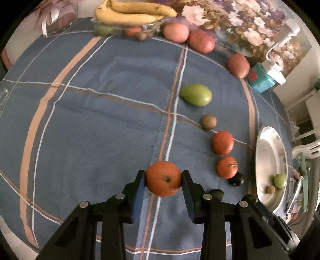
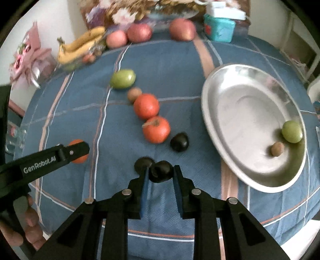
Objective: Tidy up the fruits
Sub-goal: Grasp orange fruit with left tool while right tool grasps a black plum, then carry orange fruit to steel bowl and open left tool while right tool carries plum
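My left gripper [image 1: 163,177] is shut on an orange fruit [image 1: 163,178], its pads pressed on both sides, just above the blue cloth. My right gripper [image 2: 161,172] is shut on a small dark plum [image 2: 161,171]; a second dark plum [image 2: 143,163] lies just left of its left finger. A third dark plum [image 2: 179,142] lies further out. Two orange-red fruits [image 2: 156,129] [image 2: 146,106], a small brown fruit [image 2: 134,94] and a green mango [image 2: 122,78] form a row. The left gripper [image 2: 79,151] with its orange fruit also shows in the right wrist view.
A steel oval plate [image 2: 236,112] at the right holds a green fruit [image 2: 292,131] and a small brown one [image 2: 277,149]. Bananas [image 1: 132,12] over a glass dish, three red-pink fruits [image 1: 201,41], a teal box [image 1: 260,79] and flowers line the far edge. A hand [image 2: 26,230] holds the left gripper.
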